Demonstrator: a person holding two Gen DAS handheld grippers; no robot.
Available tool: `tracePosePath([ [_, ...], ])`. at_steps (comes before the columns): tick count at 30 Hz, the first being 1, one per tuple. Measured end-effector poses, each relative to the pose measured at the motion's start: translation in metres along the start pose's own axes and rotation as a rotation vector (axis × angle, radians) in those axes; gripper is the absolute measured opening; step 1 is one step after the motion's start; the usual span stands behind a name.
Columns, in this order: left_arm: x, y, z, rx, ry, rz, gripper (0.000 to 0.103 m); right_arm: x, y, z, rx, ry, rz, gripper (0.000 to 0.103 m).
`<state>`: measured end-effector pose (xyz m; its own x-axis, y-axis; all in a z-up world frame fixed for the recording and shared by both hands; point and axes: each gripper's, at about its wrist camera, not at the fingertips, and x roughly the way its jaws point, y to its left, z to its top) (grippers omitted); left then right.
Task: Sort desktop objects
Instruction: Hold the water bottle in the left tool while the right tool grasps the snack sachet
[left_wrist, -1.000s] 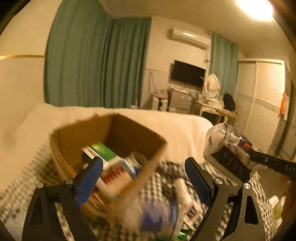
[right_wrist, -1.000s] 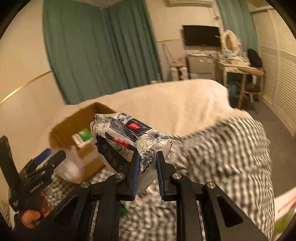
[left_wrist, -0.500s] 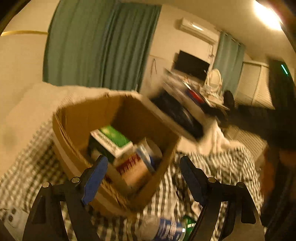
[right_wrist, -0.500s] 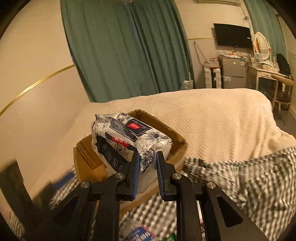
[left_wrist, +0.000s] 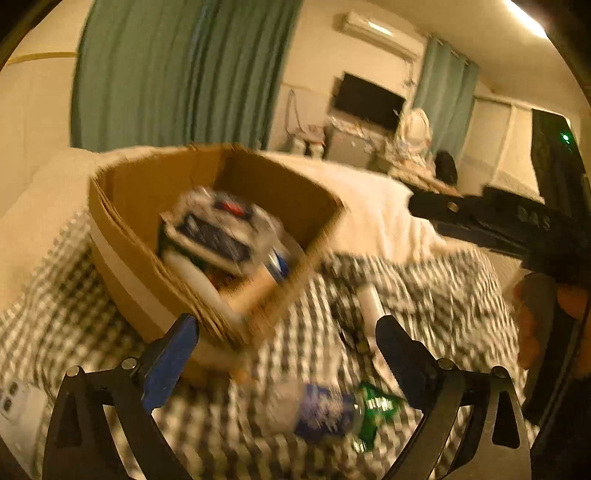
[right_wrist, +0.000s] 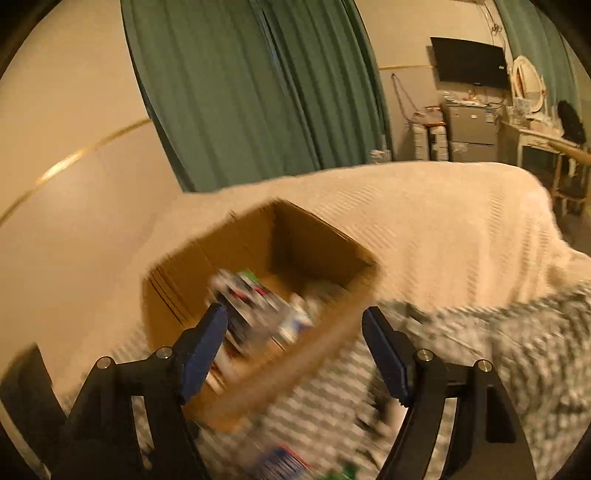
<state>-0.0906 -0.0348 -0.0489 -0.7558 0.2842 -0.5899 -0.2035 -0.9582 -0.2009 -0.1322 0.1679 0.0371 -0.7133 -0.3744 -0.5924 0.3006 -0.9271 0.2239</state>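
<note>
The cardboard box (left_wrist: 147, 236) sits on a bed, on a black-and-white checked cloth (left_wrist: 424, 295) that gives way behind it to a cream blanket (right_wrist: 443, 221). Inside the box, on top of the other contents, lies a floral-printed wet-wipe pack (left_wrist: 221, 229) with a dark label; it is motion-blurred in both views, and in the right wrist view it shows just beyond the left finger (right_wrist: 243, 299). Beneath it a white tube-like shape and some blue-and-white packaging are visible, too smeared to name.

The right gripper (right_wrist: 293, 332) hangs over the near rim of the box with its fingers (right_wrist: 203, 343) spreading apart; nothing is between them, and the pack lies free in the box. The left gripper (left_wrist: 286, 350) is lower and nearer the cloth, its blue-padded fingers (left_wrist: 170, 358) also widening and empty. Just ahead of it, on the checked cloth, lies a clear plastic bottle with a blue label (left_wrist: 314, 410), with a small green packet (left_wrist: 373, 402) touching its end. A white cylindrical tube (left_wrist: 369, 306) lies further back on the cloth, beside the box's right corner. A white phone (left_wrist: 18, 402) rests at the lower left edge.

From the left wrist view the right gripper's black body reaches in from the right, held by a hand (left_wrist: 543, 325).
</note>
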Motion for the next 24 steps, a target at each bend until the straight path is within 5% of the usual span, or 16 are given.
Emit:
tracePosePath([
  [5, 0.014, -0.025, -0.038, 0.068, 0.122, -0.065, 0.099, -0.014, -0.045, -0.057, 0.010, 0.096, -0.088, 0.075],
  [13, 0.058, -0.041, -0.061, 0.120, 0.271, -0.010, 0.099, 0.028, -0.068, -0.128, -0.038, 0.287, -0.164, 0.075],
  [19, 0.084, -0.032, -0.069, 0.091, 0.352, 0.047, 0.099, 0.060, -0.065, -0.131, -0.057, 0.353, -0.117, 0.075],
  [24, 0.100, -0.020, -0.068, 0.021, 0.380, 0.050, 0.100, 0.092, -0.067, -0.134, -0.089, 0.429, -0.160, 0.076],
])
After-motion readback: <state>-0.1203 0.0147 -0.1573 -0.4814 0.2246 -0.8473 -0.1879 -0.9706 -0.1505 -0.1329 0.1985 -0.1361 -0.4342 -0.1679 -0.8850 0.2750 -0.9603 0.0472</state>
